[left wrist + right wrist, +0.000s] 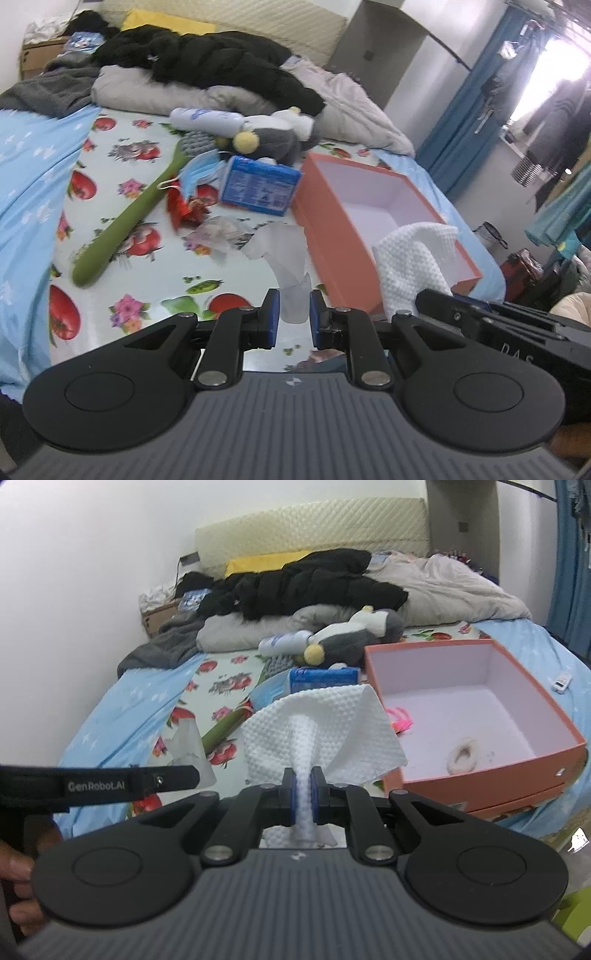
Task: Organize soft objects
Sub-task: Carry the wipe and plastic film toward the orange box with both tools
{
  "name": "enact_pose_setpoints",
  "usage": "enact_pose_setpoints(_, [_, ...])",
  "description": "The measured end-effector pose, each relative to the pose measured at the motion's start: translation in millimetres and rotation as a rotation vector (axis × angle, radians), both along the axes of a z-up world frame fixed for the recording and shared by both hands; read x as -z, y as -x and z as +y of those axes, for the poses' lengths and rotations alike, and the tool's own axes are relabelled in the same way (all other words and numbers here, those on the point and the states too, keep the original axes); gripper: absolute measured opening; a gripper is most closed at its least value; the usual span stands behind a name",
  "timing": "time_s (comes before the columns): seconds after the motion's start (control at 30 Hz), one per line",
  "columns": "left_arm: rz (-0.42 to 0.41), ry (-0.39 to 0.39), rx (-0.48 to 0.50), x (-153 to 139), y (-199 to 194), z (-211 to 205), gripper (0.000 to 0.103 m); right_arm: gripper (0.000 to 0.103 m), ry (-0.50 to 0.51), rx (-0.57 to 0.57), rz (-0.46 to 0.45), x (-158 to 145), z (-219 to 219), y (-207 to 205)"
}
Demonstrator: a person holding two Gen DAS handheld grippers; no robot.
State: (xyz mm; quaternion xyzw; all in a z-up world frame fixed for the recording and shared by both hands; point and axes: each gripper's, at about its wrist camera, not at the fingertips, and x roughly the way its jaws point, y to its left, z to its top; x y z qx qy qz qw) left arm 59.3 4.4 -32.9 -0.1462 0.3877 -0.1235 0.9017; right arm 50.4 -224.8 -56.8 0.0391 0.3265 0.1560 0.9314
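A bed point(122, 280) with a fruit-print sheet carries an open orange box point(332, 221) by its right edge, a green brush point(129, 218), blue pack point(258, 184), plush toy point(273, 142) and white bottle point(207, 119) mid-bed, and black jacket point(221, 59) near the headboard.

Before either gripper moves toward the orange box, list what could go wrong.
1. The left gripper pinches only a thin end of the translucent frosted plastic piece; it may slip out.
2. The right gripper holds the white waffle-textured cloth by a bunched middle, so loose corners could catch on the rim of the orange cardboard box and hang outside.
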Motion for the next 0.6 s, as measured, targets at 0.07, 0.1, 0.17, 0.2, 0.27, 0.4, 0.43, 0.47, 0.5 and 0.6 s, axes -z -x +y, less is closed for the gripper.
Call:
enact_pose_setpoints(0.07, [-0.005,0.006,0.023,-3,1,-8,0.02,0.012,-0.006,0.02,-0.01,-5,-8,4])
enact_pose_setpoints(0.1, [-0.006,0.009,0.036,-4,1,-12,0.02,0.012,-0.007,0.032,-0.012,-7,-12,6])
enact_pose_setpoints(0.17, [-0.008,0.013,0.064,-5,0,-22,0.02,0.012,-0.013,0.056,-0.011,-8,-21,10])
enact_pose_setpoints(0.2, [-0.008,0.014,0.079,-6,-2,-27,0.02,0.012,-0.015,0.07,-0.01,-9,-26,13])
enact_pose_setpoints(0.27, [-0.006,0.018,0.106,-6,-7,-37,0.02,0.012,-0.015,0.096,-0.009,-9,-34,15])
enact_pose_setpoints(0.4, [0.0,0.013,0.155,-7,-23,-59,0.02,0.012,-0.018,0.144,-0.002,-10,-51,12])
enact_pose_setpoints(0.43, [0.002,0.012,0.166,-7,-28,-64,0.02,0.012,-0.016,0.156,-0.001,-10,-56,9])
enact_pose_setpoints(0.47, [0.005,0.011,0.178,-6,-34,-71,0.02,0.012,-0.015,0.167,0.001,-10,-59,8])
enact_pose_setpoints(0.5, [0.01,0.011,0.188,-5,-40,-77,0.02,0.012,-0.017,0.175,0.004,-10,-63,5])
enact_pose_setpoints(0.6, [0.03,0.008,0.219,-1,-60,-96,0.02,0.012,-0.018,0.198,0.014,-8,-76,-6])
